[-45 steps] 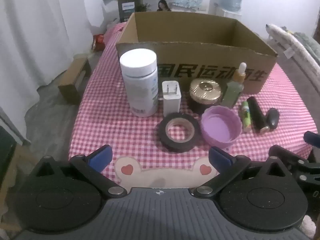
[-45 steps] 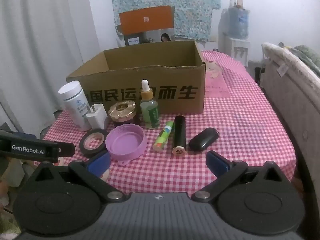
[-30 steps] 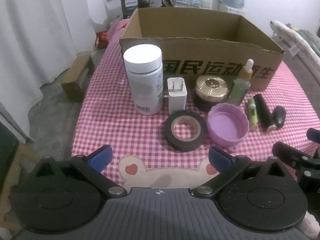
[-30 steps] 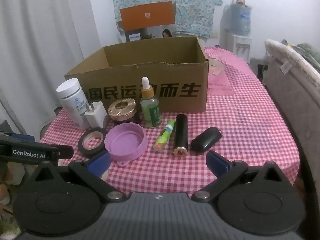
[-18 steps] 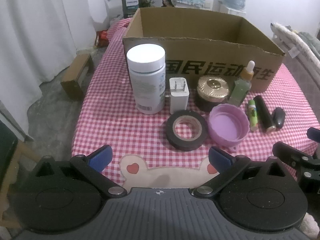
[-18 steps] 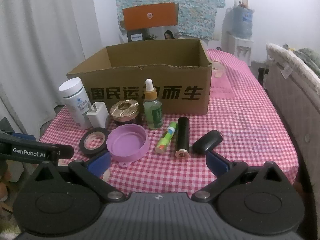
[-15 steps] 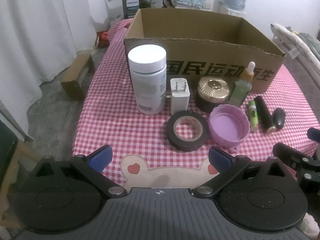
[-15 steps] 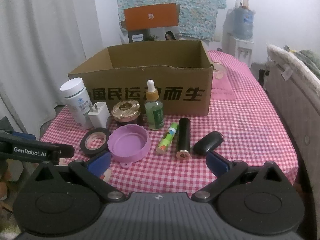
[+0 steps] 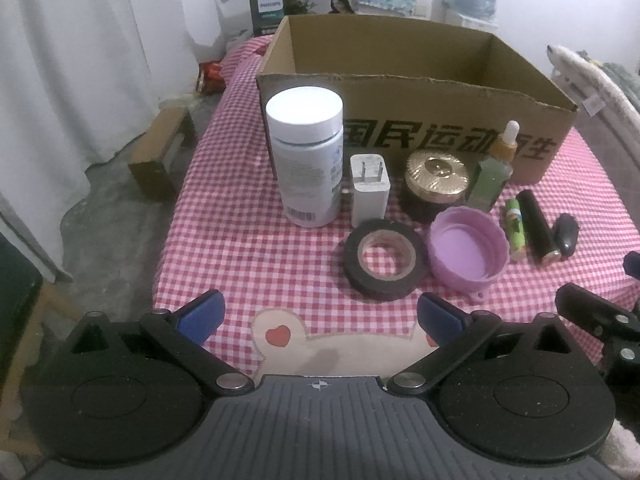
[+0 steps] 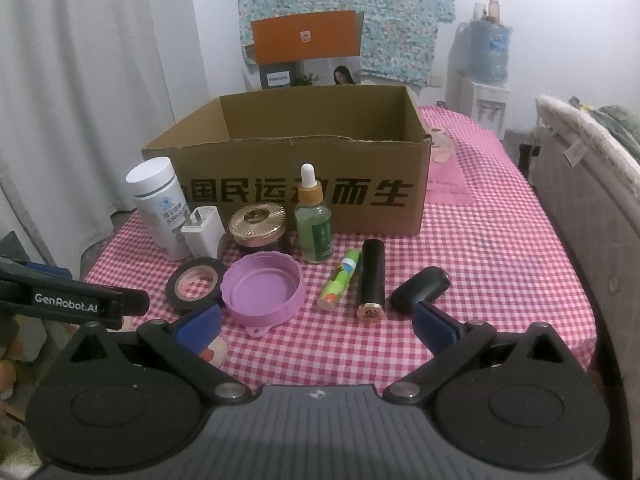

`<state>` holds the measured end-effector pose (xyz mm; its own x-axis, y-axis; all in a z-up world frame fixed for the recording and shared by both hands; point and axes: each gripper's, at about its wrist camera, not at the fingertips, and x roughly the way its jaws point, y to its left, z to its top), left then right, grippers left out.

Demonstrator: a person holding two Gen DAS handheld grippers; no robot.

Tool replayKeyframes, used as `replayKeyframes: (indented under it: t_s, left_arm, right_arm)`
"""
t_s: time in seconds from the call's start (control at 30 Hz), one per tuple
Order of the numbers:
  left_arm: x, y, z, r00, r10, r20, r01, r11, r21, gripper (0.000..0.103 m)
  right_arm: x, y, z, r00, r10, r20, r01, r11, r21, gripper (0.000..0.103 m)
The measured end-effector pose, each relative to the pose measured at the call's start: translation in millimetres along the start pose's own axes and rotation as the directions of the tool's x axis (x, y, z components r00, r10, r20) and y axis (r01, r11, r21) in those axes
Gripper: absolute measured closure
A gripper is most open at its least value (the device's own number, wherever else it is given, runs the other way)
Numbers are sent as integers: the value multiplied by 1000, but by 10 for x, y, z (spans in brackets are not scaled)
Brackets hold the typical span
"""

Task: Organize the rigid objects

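— What do we count on the tabletop [image 9: 248,240]?

— One open cardboard box [image 10: 304,168] at the back, its inside bare as far as we can see. In front of it, nine loose things, one of each: a white pill bottle [image 9: 306,156] standing upright at the left, a white plug adapter [image 9: 370,190] just beside it, a gold-lidded jar [image 9: 436,182], a green dropper bottle [image 10: 314,222], a roll of black tape [image 9: 384,264] lying flat, a purple cap [image 10: 262,290] mouth-up just beside the tape, a green lip-balm tube [image 10: 340,280], a black lipstick tube [image 10: 372,278] lying beside it, and a small black oval case [image 10: 420,288] furthest right.

— And our tools?

— Two. We hold the left tool [image 9: 320,316] low over the near edge, fingers spread wide, nothing between them, aimed between the pill bottle and the tape. The right tool [image 10: 316,326] is likewise spread and empty, level, short of the cap and the black case. From the right wrist we see the left tool's arm at the left edge.
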<state>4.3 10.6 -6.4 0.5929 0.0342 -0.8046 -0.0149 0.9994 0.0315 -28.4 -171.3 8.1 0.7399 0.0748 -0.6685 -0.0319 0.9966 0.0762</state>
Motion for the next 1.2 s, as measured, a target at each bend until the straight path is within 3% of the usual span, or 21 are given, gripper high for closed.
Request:
replayKeyframes:
  t_s: [1.2]
  left_arm:
    - [29,0,-7,1000,19,-15,-19,1000,19,0]
  right_arm:
    - [-8,33,-4,1000,7,0,-7,1000,-13,0]
